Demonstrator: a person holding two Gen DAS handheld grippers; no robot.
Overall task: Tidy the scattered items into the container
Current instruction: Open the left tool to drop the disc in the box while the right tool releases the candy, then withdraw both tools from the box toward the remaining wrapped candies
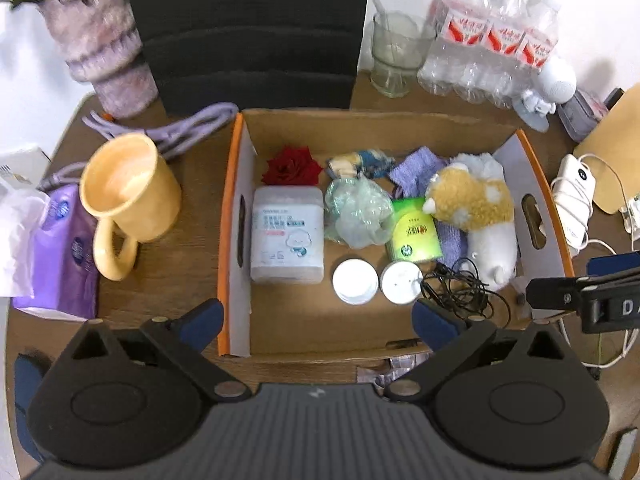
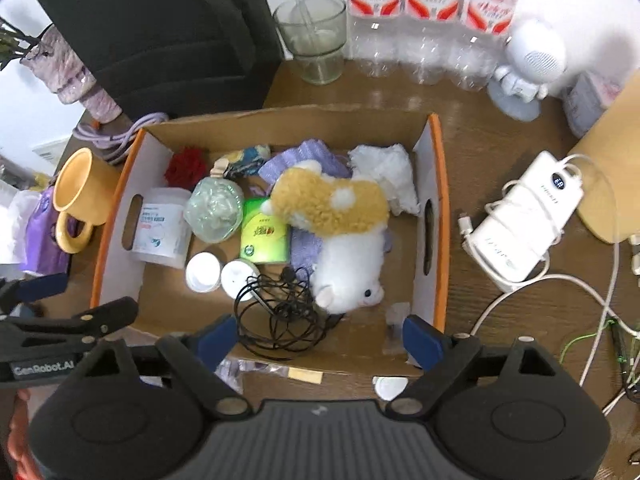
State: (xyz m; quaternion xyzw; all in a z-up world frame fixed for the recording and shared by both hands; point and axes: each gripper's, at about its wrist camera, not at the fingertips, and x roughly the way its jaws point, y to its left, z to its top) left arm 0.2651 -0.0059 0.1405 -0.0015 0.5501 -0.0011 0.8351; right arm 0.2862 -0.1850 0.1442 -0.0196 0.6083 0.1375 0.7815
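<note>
The left gripper point(image 1: 318, 320) hangs above the near wall of the cardboard box point(image 1: 360, 128), jaws spread wide with nothing between them; its blue fingertips point(image 1: 204, 318) frame the near left corner of the box. The right gripper point(image 2: 320, 338) hangs beside it over the same near wall, jaws likewise wide and empty, with a tangle of black earphone cable point(image 2: 280, 312) lying on the box floor just beyond them. Next to the cable, at the near right of the box, lies a tan and white plush toy point(image 2: 340, 236) on a purple cloth point(image 2: 304, 156). Toward the near middle stand two white lids point(image 1: 354, 282), a green packet point(image 1: 414, 230) just behind them. A white wipes tub point(image 1: 286, 236) sits against the left wall, a red rose point(image 1: 292, 168) at the far left corner, and a crumpled clear bag point(image 1: 356, 212) between tub and packet. Outside the box, on the worktop's left side, a yellow mug point(image 1: 128, 200) stands tilted beside a purple tissue pack point(image 1: 64, 248). On the right side lies a white power bank point(image 2: 524, 216) wrapped in its cable; water bottles point(image 2: 428, 8) and a glass point(image 2: 316, 36) stand along the far edge.
</note>
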